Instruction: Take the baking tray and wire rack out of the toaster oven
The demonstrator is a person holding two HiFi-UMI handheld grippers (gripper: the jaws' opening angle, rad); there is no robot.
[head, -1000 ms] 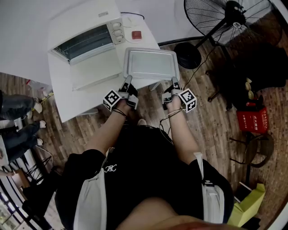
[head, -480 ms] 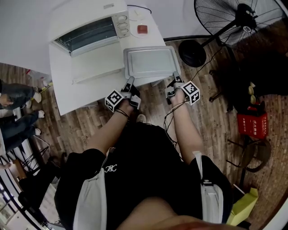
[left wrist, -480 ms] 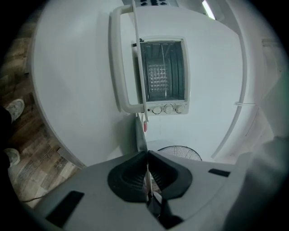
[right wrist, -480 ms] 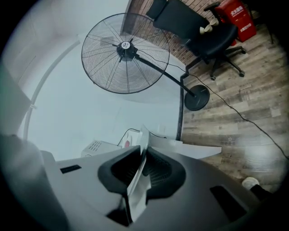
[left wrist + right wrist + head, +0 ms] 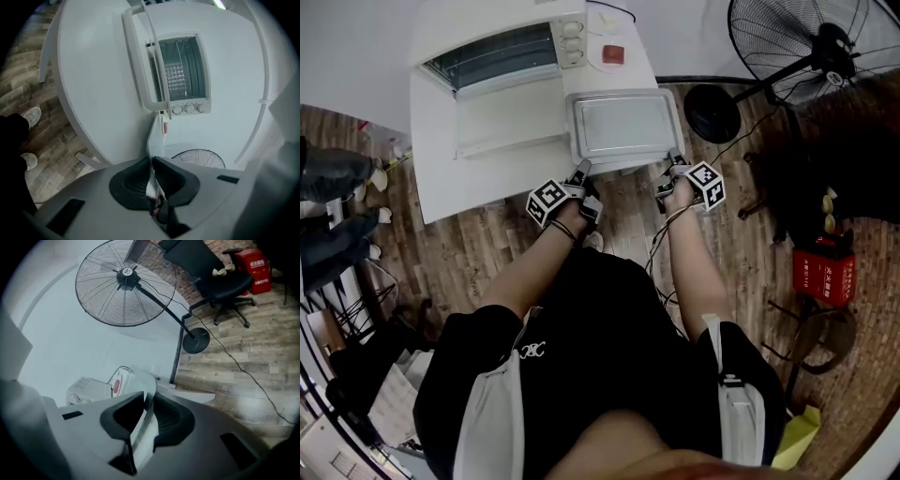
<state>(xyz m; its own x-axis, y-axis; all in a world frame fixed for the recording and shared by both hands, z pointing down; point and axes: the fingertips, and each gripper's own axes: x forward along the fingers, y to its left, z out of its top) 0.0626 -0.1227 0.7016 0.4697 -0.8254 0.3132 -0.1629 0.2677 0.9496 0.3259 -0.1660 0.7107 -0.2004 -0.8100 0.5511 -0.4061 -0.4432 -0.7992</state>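
Note:
The silver baking tray (image 5: 623, 127) lies flat on the front right corner of the white table (image 5: 441, 178), outside the toaster oven (image 5: 502, 47). The oven's door (image 5: 511, 117) hangs open. My left gripper (image 5: 581, 172) pinches the tray's near left rim (image 5: 152, 140), and its jaws are starting to open. My right gripper (image 5: 675, 166) is at the near right rim (image 5: 140, 385). Its jaws are opening: the rim stands between them with a gap beside one pad. A grid shows faintly inside the oven (image 5: 177, 77).
A red switch on a white socket (image 5: 612, 54) sits behind the tray. A standing fan (image 5: 811, 42) with a round black base (image 5: 714, 112) is right of the table, and a black office chair (image 5: 211, 273) and red box (image 5: 823, 275) stand farther right. Someone's feet (image 5: 337, 173) are at the left.
Both grippers have sunk with the tray, which now rests on the table corner. The right jaws have spread away from the rim.

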